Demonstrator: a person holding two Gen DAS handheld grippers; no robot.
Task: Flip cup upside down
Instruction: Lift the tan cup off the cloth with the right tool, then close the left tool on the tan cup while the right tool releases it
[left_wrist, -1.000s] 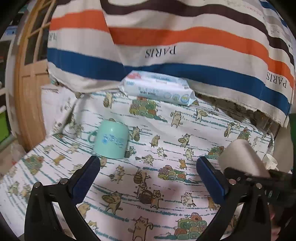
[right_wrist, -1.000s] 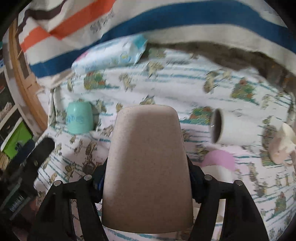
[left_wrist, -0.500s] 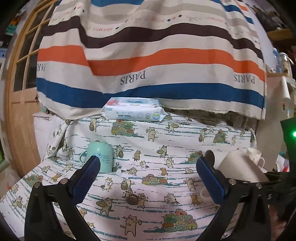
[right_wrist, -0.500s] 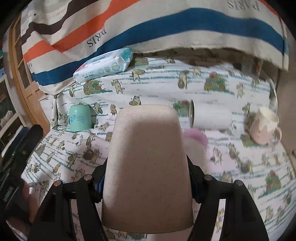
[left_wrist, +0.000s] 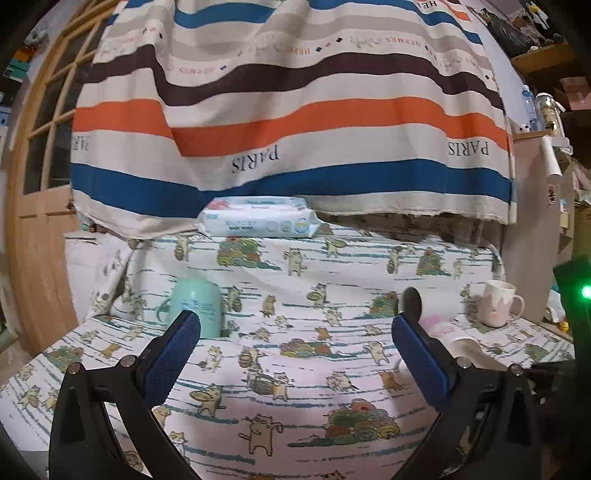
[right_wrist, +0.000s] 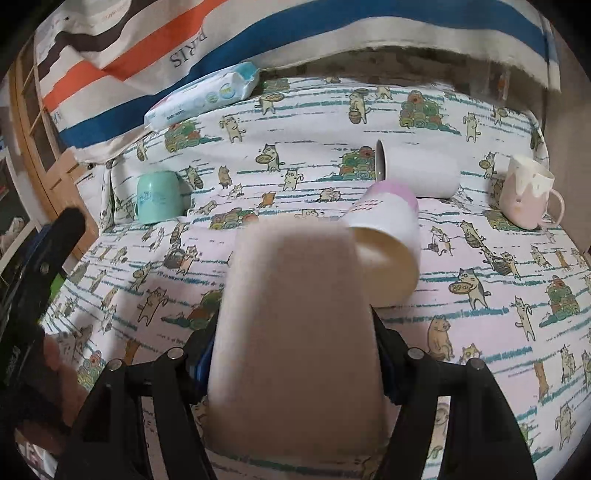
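Note:
My right gripper (right_wrist: 295, 343) is shut on a beige speckled cup (right_wrist: 295, 332), held above the near part of the table with its closed base pointing away from me. My left gripper (left_wrist: 295, 339) is open and empty, low over the cat-print tablecloth (left_wrist: 295, 369). A mint green mug (left_wrist: 201, 306) stands upside down at the left, just beyond the left finger; it also shows in the right wrist view (right_wrist: 159, 197). A pink-and-white cup (right_wrist: 388, 236) lies on its side, mouth towards me, just behind the beige cup.
A white cup (right_wrist: 417, 170) lies on its side at mid right. A pink-and-cream mug (right_wrist: 524, 195) stands upright at the far right. A wipes pack (left_wrist: 258, 221) lies at the table's back under a striped hanging cloth (left_wrist: 295, 129). A wooden door (left_wrist: 37, 221) is left.
Both grippers have pulled back and up from the table. The beige cup stays in the right gripper. The pink-and-white cup behind it has come into fuller view.

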